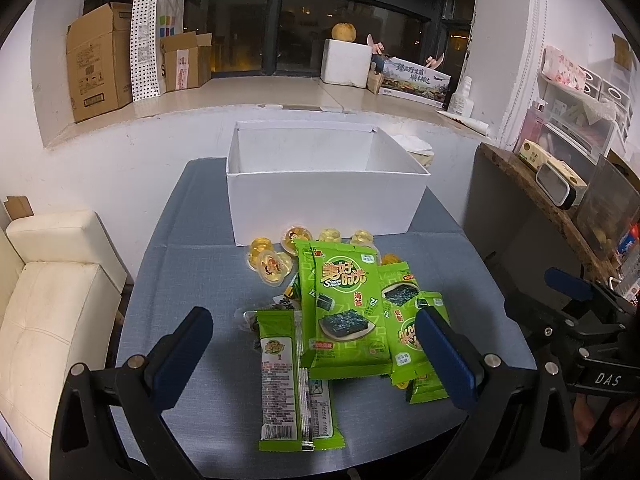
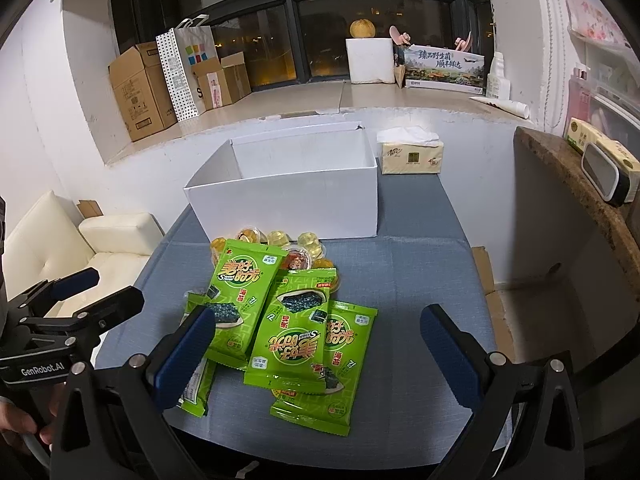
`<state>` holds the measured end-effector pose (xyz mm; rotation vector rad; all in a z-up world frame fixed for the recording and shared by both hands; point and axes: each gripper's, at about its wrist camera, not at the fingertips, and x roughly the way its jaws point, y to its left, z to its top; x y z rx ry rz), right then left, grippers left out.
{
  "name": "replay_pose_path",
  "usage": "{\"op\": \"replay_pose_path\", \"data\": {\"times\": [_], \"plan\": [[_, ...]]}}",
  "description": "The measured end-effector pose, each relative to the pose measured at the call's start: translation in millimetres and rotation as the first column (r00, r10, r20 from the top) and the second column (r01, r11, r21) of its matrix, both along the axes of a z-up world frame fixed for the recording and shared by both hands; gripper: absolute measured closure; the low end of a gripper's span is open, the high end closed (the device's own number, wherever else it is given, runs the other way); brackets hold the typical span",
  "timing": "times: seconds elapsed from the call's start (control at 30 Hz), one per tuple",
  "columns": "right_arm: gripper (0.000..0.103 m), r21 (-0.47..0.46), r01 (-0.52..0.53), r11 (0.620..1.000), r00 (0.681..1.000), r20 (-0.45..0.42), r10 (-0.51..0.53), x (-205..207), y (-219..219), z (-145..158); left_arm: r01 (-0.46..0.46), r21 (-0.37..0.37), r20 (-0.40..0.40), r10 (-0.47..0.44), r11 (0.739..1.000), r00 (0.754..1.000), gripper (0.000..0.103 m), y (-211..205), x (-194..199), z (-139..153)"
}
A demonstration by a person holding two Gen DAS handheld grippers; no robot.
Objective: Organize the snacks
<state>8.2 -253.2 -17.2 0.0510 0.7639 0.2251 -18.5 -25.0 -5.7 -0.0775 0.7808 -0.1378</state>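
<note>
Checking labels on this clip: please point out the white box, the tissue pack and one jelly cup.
white box [image 2: 288,210], right wrist view, on its front wall.
tissue pack [image 2: 412,158], right wrist view, on its front face.
jelly cup [image 1: 274,267], left wrist view, on its printed lid.

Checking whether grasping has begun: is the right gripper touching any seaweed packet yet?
Cannot tell. In the right wrist view the right gripper is open, its left finger overlapping a seaweed packet; contact or hovering isn't clear.

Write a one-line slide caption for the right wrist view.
Open right hand-held gripper hovers over green seaweed packets and jelly cups before an empty white box.
</note>
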Motion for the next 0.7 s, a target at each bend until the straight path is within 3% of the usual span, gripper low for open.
{"op": "replay_pose_path", "data": {"times": [0.2,0.37,0.7], "plan": [[0.000,0.033,-0.038,0.999,0.995,-0.092,0.041,32,19,-28,-0.043,-0.013,0.002,0.043,0.999,0.999,0.000,18,1,-4],[0.000,0.001,-0.093,0.996,0.982,-0.166,0.092,73,57,-54,-0.085,-0.012,-0.023,0.085,0.996,0.996,0.000,35,1,-16],[0.000,0.032,-0.090,0.995,0.935,-0.341,0.096,119,112,-92,-0.144,-0.027,-0.052,0.142,0.989,0.988,0.000,64,-3,-34]]}}
